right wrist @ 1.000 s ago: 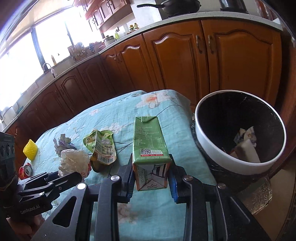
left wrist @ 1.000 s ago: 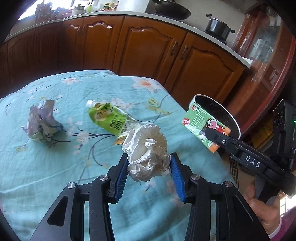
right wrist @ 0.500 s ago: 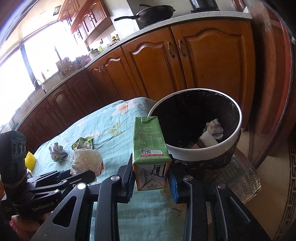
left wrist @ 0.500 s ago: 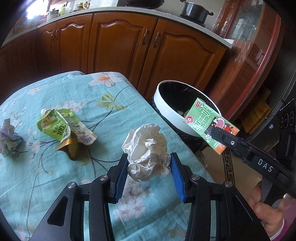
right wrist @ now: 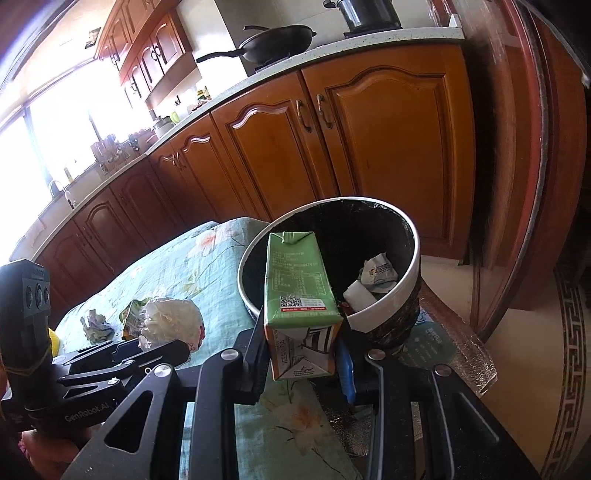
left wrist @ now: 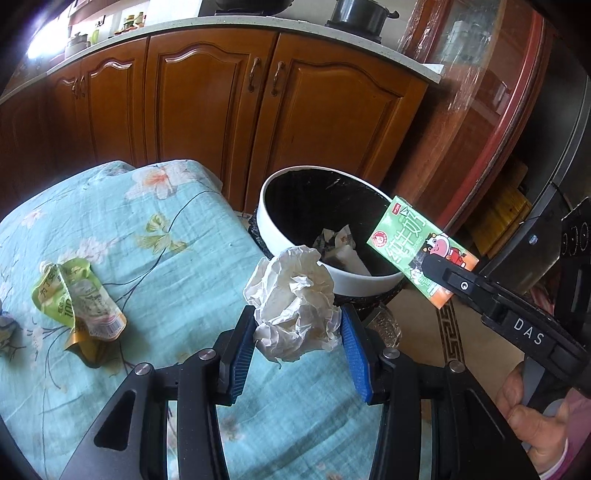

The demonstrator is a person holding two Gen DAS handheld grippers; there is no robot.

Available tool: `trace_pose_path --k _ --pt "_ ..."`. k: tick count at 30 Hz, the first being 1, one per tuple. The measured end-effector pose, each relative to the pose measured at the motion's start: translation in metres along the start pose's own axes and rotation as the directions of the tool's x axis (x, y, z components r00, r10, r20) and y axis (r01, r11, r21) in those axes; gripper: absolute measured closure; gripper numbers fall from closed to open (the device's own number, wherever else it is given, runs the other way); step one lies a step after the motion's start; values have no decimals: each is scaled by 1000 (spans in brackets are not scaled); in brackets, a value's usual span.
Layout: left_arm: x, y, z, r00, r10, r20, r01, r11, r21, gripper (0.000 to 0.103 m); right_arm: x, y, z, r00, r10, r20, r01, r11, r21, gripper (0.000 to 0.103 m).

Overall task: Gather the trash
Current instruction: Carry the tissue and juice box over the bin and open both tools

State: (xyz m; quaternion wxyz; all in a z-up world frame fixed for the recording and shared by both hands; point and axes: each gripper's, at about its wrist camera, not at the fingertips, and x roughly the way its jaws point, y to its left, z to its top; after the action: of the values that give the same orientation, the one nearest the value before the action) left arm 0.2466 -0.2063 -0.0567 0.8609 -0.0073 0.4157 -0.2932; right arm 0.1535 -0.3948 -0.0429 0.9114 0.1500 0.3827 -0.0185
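Wooden cabinet doors (left wrist: 229,110) in a warm brown run under a pale speckled counter that carries a black wok (right wrist: 275,46) and a dark lidded pot (left wrist: 364,14). Below them lies the surface, covered with a turquoise floral cloth (left wrist: 155,229). Just beside its edge, on the floor, stands a round waste bin (left wrist: 273,236) with a white rim and a black liner; crumpled scraps of paper lie at its bottom. On the cloth, well to the left of the bin, rests a flattened green drink pouch (left wrist: 79,299), and a small crumpled grey paper wad (right wrist: 95,325) lies near it. The right gripper (right wrist: 303,354) has its jaws clenched on a green and orange milk carton (right wrist: 297,295), gripped near its lower end; in the left wrist view the carton hangs tilted in the air at the bin's right rim, its far end over the opening. The left gripper (left wrist: 297,347) has its blue-padded jaws clamped on a crumpled ball of white paper (left wrist: 293,299), lifted clear of the cloth and hanging just short of the bin's near rim, over the corner of the surface.
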Motion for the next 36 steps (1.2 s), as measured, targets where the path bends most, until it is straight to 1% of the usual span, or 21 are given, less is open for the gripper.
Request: trace_pose_path --k 4,12,24,27,33,36 --pt "10 -4 9 1000 -8 -5 8 1000 8 59 3 -6 5 1000 -17 0 17 1000 1 72" --pt "31 -12 28 1000 4 -21 -3 999 35 59 12 -11 14 999 -46 -10 46 999 -9 72" --pt "60 -27 60 998 29 -58 -24 996 85 58 28 -21 32 995 -82 -57 80 996 -43 72" --pt "66 -29 67 997 31 -73 -24 996 92 58 32 -22 37 993 -90 -71 86 995 -59 72" --pt "87 -32 77 990 49 -129 -35 993 109 57 41 -27 49 990 -100 -101 92 993 -75 72" --pt "95 -30 83 987 50 -150 -33 993 112 55 47 -29 54 988 -97 -120 88 993 -79 72"
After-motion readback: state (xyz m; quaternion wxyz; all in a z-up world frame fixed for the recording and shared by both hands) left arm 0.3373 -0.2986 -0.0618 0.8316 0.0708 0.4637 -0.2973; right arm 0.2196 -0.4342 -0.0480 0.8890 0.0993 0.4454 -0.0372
